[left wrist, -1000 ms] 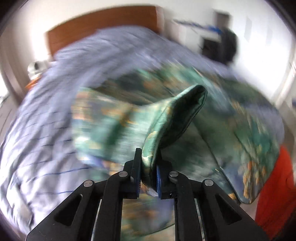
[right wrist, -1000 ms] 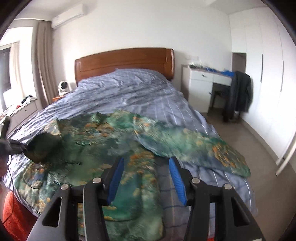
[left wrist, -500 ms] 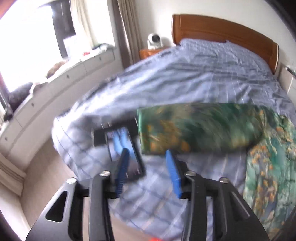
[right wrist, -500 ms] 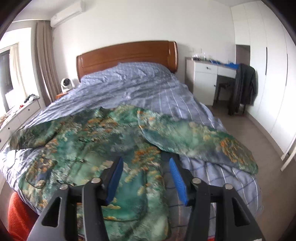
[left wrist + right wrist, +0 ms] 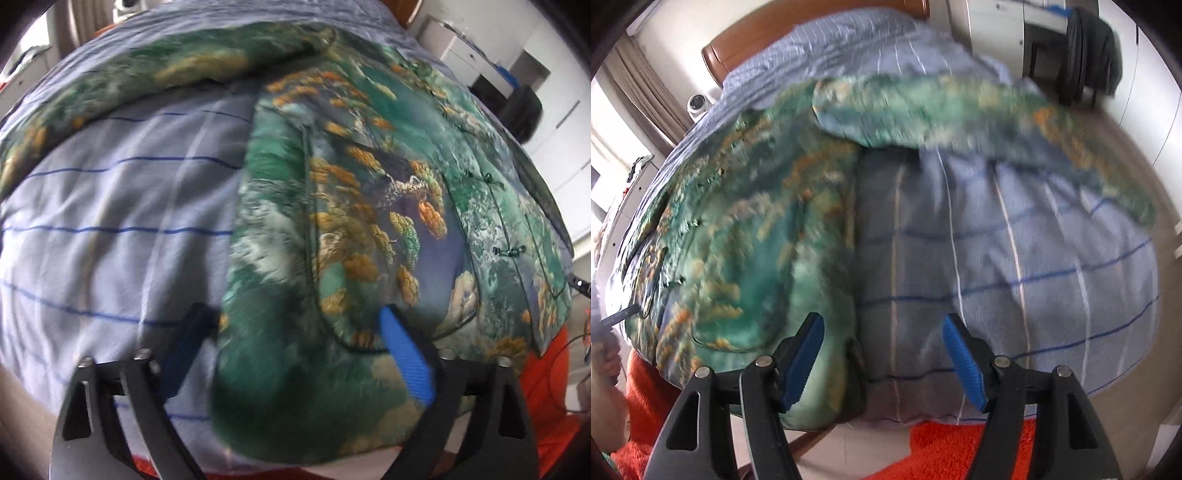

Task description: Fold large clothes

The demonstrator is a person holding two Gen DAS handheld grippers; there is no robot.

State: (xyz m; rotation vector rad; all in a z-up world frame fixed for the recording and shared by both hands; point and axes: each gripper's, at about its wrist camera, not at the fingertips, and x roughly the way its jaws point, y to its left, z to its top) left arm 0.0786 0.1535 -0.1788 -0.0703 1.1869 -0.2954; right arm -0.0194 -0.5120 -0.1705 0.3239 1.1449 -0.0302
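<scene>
— Where is the garment?

— The green printed jacket (image 5: 369, 206) lies spread flat on the bed's blue checked duvet (image 5: 122, 221), its hem at the near edge above an orange rug (image 5: 960, 446), one sleeve (image 5: 960, 107) stretched out sideways.

— And your tools?

— My left tool (image 5: 295, 354) is opening wide, its fingers straddling the hem without pressing it. My right tool (image 5: 882, 362) is also opening, over the jacket's side edge, gripping nothing.
</scene>
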